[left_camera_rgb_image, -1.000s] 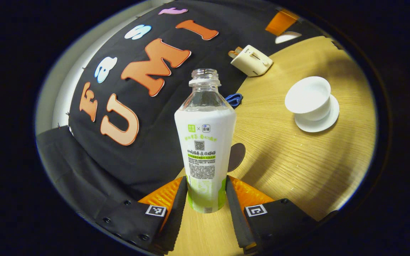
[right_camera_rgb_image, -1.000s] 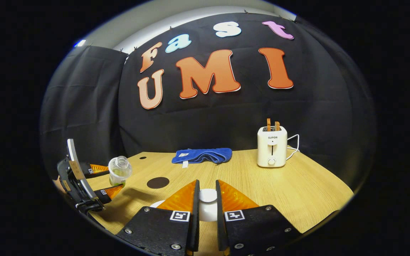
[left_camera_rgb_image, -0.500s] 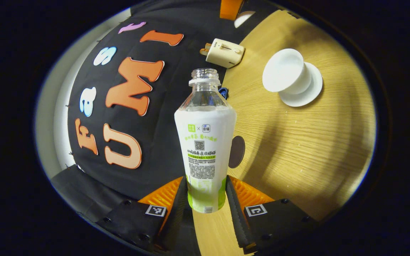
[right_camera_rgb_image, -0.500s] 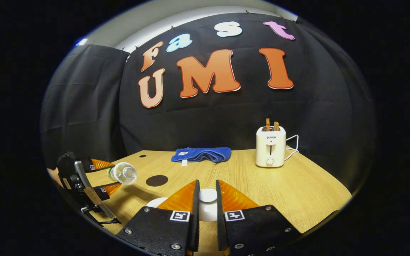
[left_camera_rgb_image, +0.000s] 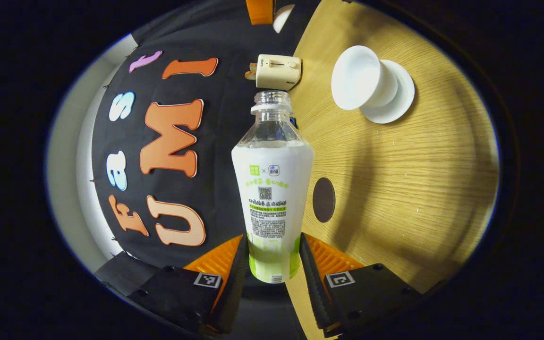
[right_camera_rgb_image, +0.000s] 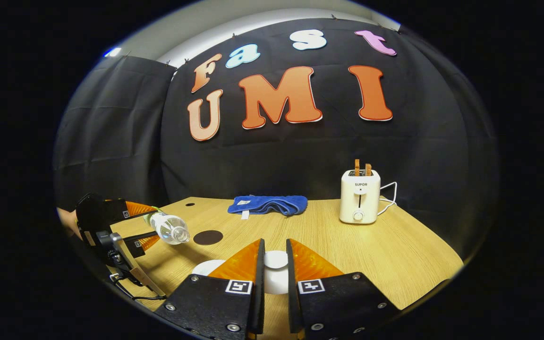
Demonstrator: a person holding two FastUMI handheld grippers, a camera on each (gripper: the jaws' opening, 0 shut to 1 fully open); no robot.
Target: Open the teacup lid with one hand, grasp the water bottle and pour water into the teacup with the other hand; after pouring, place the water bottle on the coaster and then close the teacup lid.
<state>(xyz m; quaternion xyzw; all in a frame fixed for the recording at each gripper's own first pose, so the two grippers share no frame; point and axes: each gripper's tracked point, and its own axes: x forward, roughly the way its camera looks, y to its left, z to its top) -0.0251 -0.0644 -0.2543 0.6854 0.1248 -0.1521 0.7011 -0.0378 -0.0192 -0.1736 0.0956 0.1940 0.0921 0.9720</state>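
1. The step in hand is the pouring. The left gripper (left_camera_rgb_image: 273,264) pinches the water bottle (left_camera_rgb_image: 272,189) near its base, both fingers pressing on it, and the right gripper view shows the bottle tipped almost flat above the table (right_camera_rgb_image: 371,250), mouth toward the cup.
2. The right gripper (right_camera_rgb_image: 275,271) pinches the white lid (right_camera_rgb_image: 276,259) by its knob and holds it lifted.
3. The teacup (left_camera_rgb_image: 359,78) stands open on its saucer (left_camera_rgb_image: 397,97), at about 1 o'clock in the left gripper view, apart from the bottle mouth.
4. Next, I judge, the mouth must come over the cup before more tilt, or water falls on the table.
5. The left gripper view shows the open cup and the dark coaster (left_camera_rgb_image: 323,199) at 3 o'clock of the bottle; the right gripper view shows the tilt of the bottle.
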